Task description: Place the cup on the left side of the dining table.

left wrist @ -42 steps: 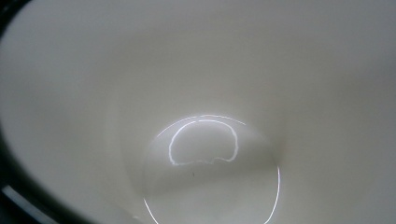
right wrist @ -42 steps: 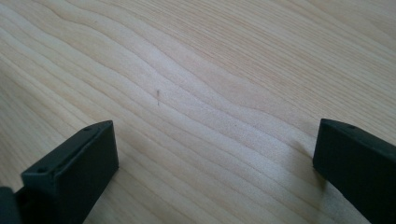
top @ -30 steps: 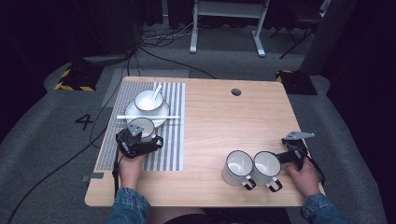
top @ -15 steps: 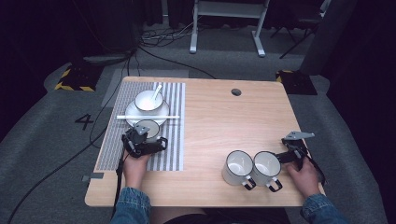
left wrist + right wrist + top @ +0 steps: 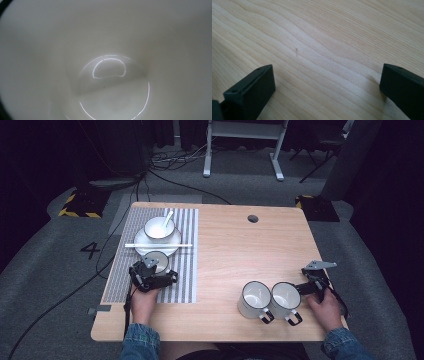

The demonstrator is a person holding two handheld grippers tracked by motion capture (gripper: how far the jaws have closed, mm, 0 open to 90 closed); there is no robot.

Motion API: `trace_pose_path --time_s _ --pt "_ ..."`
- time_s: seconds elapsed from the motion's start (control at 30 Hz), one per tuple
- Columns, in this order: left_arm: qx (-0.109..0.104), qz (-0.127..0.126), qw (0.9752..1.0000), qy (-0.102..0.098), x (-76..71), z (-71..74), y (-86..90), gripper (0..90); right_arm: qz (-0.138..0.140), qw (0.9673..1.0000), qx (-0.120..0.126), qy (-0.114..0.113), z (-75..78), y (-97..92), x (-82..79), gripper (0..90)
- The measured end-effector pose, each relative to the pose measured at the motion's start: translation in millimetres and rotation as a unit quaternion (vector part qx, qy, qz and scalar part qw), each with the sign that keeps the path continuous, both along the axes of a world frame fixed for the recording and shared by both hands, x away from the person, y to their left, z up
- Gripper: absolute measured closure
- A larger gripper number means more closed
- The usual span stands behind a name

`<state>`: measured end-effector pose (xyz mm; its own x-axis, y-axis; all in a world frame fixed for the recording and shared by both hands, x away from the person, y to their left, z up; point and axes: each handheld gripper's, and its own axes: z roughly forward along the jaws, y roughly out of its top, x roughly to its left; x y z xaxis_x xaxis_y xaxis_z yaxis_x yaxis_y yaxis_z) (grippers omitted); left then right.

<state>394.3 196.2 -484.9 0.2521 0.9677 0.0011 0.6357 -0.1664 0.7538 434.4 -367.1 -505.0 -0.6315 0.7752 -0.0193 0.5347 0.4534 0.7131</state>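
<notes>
Mug of white enamel with a dark rim standing upright on the grey-and-white striped placemat, at the left of the pale wooden surface, just in front of the white round plate. On that plate, a white bowl with a white spoon leaning in it, and a pair of pale chopsticks laid crosswise over the plate's near edge.

Left gripper, held in the left hand, set right against the mug's near side. Seen from the left gripper view: the mug's glossy, empty white inside at very close range. Jaws just eased a little wider; impossible to tell whether spread free or pinching the mug's wall, or whether the wall lies between them.

Right gripper, in the right hand, low at the front right corner, just beside the right one of two further white enamel mugs, the left one touching its neighbour. Spread wide in the right gripper view, with bare wood between the black jaws.
</notes>
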Motion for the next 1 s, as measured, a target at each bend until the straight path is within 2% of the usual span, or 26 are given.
trace_pose_path --time_s 0.13,0.27,0.43,0.5,0.53,0.6,0.73,0.9,0.93,0.97,1.0 --pt "-0.003 -0.002 1.0 -0.002 0.1 -0.1 0.2 2.5 -0.001 1.0 0.001 0.0 0.0 0.2 0.0 0.2" --pt "0.005 -0.002 1.0 -0.007 -0.3 0.9 0.3 1.9 -0.001 1.0 0.001 0.001 0.0 0.2 -0.1 0.2" --pt "-0.001 -0.001 1.0 -0.005 -4.2 5.1 0.5 1.1 0.0 1.0 0.0 0.0 0.0 0.0 0.0 0.2" --pt "0.014 0.0 0.9998 -0.012 -8.2 8.3 -0.3 1.1 -0.001 1.0 0.0 0.0 0.0 0.1 0.0 0.2" --pt "0.014 0.0 0.9998 -0.012 -8.2 8.3 -0.3 1.1 -0.001 1.0 0.0 0.0 0.0 0.1 0.0 0.2" --pt "0.03 0.002 0.9994 -0.017 -16.1 13.5 -1.1 1.1 -0.001 1.0 0.001 0.0 0.0 0.2 -0.1 0.2" --pt "0.029 -0.001 0.9994 -0.021 -26.2 20.2 0.7 0.4 -0.001 1.0 0.0 0.0 0.0 0.1 0.0 0.2" --pt "-0.004 0.001 0.9994 -0.034 -38.4 25.7 5.3 0.9 -0.002 1.0 0.002 0.001 0.0 0.3 0.0 0.2" --pt "-0.004 0.001 0.9994 -0.034 -38.4 25.7 5.3 0.9 -0.002 1.0 0.002 0.001 0.0 0.3 0.0 0.2" --pt "-0.015 -0.001 0.9991 -0.039 -41.4 27.6 7.5 1.0 -0.002 1.0 0.002 0.001 0.0 0.3 0.0 0.2" --pt "-0.015 -0.001 0.9991 -0.039 -41.4 27.6 7.5 1.1 -0.002 1.0 0.002 0.001 0.0 0.3 0.0 0.2"
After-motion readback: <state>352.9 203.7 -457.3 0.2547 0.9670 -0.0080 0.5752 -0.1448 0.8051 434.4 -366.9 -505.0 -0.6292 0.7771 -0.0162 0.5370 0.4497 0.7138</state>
